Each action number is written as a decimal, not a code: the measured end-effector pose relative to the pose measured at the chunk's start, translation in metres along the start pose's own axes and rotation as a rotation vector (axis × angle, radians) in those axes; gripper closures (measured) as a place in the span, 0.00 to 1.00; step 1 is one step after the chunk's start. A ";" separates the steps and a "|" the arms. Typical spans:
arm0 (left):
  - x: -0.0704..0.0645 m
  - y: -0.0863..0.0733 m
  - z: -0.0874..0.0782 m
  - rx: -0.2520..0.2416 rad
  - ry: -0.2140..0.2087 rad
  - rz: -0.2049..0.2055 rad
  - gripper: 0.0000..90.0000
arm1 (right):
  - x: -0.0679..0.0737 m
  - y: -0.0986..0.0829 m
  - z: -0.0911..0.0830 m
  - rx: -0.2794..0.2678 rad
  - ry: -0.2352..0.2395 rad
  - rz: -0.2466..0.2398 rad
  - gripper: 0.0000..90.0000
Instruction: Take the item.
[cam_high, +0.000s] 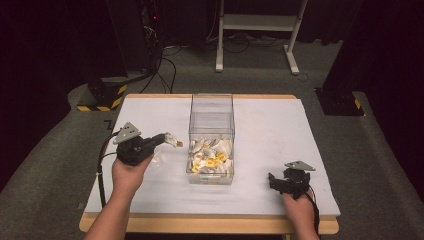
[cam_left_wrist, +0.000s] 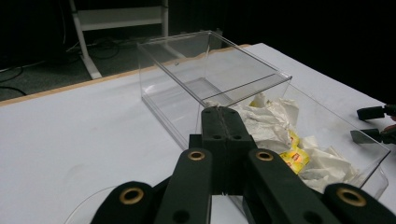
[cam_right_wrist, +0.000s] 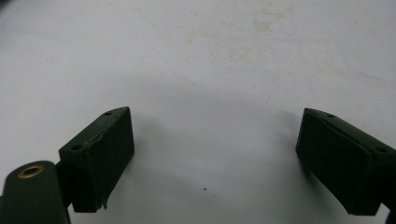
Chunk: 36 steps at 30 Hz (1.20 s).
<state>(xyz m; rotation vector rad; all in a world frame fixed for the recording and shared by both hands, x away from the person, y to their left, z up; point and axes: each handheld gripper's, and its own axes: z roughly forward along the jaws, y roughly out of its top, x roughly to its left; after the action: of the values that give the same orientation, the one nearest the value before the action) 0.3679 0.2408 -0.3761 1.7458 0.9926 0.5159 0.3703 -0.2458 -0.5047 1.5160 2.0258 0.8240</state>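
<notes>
My left gripper is up off the white table, clenched on 1 tea bag, just left of the clear plastic box. In the high view the small pale packet with its tan tag pokes out from the tips toward the box wall. In the left gripper view my jaws are pressed flat together and they hide the packet itself, so I cannot read how deep the pinch sits.

The box holds a heap of tea bags at its near end, white paper with yellow labels; its far end is bare.

How this will handle, as I judge it: feather-light, soft, crumply paper, no stiffness at all. It will flop and may swing on its string. A firm pinch on the body of the sachet is the safe hold; holding by the tag alone risks it slipping or tearing loose. Squeezing hard costs nothing, since nothing here breaks. The box wall is thin and slick, light enough to skid if I knock it, so I want to come over the rim, not into it.

My right gripper rests near the right, near edge of the table, jaws spread wide, holding nothing.
</notes>
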 end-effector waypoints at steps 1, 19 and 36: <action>0.001 0.000 -0.001 -0.001 0.003 0.001 1.00 | 0.000 0.000 0.000 0.000 0.000 0.000 0.13; 0.034 -0.012 -0.025 -0.002 0.078 -0.046 1.00 | 0.000 0.000 0.000 -0.002 -0.001 -0.002 0.13; 0.050 -0.018 -0.034 0.016 0.125 -0.063 1.00 | 0.000 0.000 0.000 -0.003 -0.001 -0.003 0.13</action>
<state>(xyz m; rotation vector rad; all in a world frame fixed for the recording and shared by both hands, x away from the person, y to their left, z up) 0.3647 0.3033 -0.3844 1.7068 1.1382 0.5837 0.3698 -0.2459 -0.5047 1.5109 2.0253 0.8248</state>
